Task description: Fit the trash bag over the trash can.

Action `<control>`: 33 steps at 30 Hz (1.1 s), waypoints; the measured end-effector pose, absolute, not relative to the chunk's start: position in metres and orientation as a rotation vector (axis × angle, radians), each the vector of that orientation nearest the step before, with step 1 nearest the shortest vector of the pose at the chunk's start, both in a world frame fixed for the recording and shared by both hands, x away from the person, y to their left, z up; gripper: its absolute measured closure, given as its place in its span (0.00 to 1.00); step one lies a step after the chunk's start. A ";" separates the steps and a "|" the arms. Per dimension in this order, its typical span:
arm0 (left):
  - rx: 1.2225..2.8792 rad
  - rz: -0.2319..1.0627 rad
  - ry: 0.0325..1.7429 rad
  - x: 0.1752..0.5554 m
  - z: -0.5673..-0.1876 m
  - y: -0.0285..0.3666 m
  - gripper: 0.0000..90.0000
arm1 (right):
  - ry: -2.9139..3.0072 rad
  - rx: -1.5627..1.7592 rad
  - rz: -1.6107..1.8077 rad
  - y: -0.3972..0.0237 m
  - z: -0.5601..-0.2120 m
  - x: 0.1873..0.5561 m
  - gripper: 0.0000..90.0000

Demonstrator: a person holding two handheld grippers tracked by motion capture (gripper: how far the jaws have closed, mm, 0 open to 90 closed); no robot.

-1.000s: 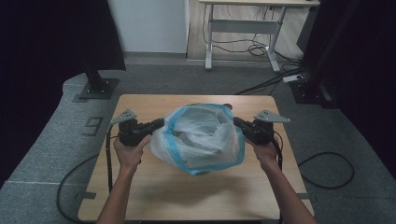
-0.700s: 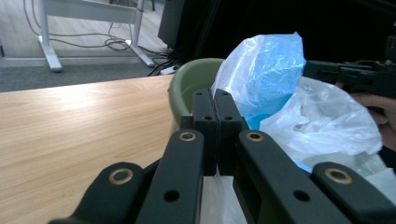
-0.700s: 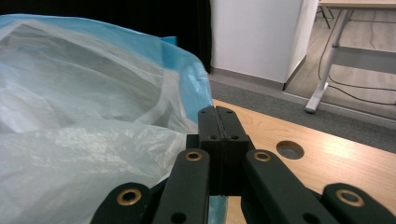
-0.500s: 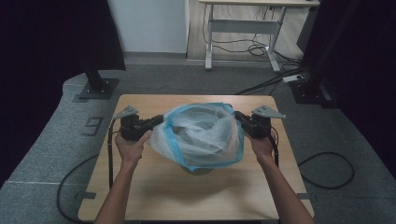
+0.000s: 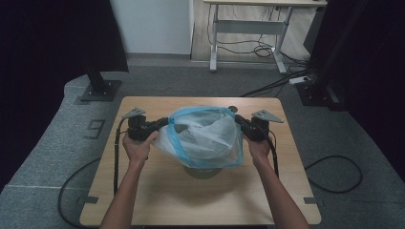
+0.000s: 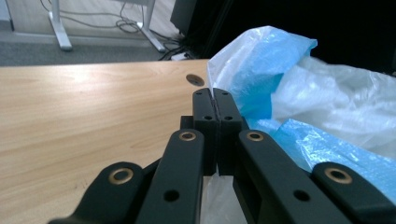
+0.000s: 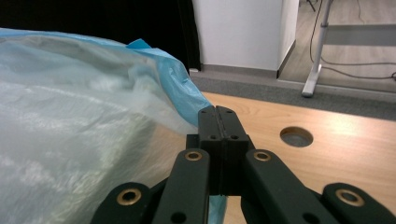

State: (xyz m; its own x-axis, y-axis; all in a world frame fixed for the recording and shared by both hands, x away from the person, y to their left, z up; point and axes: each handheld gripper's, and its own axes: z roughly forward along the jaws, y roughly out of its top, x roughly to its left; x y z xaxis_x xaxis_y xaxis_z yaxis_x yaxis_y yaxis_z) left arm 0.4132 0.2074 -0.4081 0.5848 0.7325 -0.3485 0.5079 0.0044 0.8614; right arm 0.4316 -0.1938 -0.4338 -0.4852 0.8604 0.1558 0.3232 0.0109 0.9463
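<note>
Both forearms are reaching in from the near edge, spread apart. The left gripper is pointing right with its jaws pressed together, pinching thin film. The right gripper is pointing left, its jaws likewise clamped. Each hand is wrapping its gripper's body from below.

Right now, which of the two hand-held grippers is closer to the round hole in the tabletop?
The right hand-held gripper: the round hole sits just beyond its jaw tips at the plastic bag's right edge, while the left hand-held gripper grips the bag's opposite side.

Bare table all around, the billowing plastic bag blocking the middle.
</note>
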 end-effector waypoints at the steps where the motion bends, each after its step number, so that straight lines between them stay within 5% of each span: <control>1: 1.655 0.241 1.054 0.414 -0.409 0.207 1.00 | 1.820 1.210 1.489 -0.194 -0.434 0.432 0.98; 33: 1.695 0.066 1.177 0.447 -0.446 0.198 1.00 | 1.926 1.317 1.419 -0.180 -0.461 0.442 0.99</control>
State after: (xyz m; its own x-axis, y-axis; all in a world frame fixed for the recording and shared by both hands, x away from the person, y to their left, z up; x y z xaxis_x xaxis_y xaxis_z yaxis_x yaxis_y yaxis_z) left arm 0.4467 0.1984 -0.4456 0.5191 0.7181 -0.4635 0.6620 0.0052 0.7494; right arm 0.4421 -0.1803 -0.4606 -0.4709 0.8595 0.1986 0.4443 0.0366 0.8951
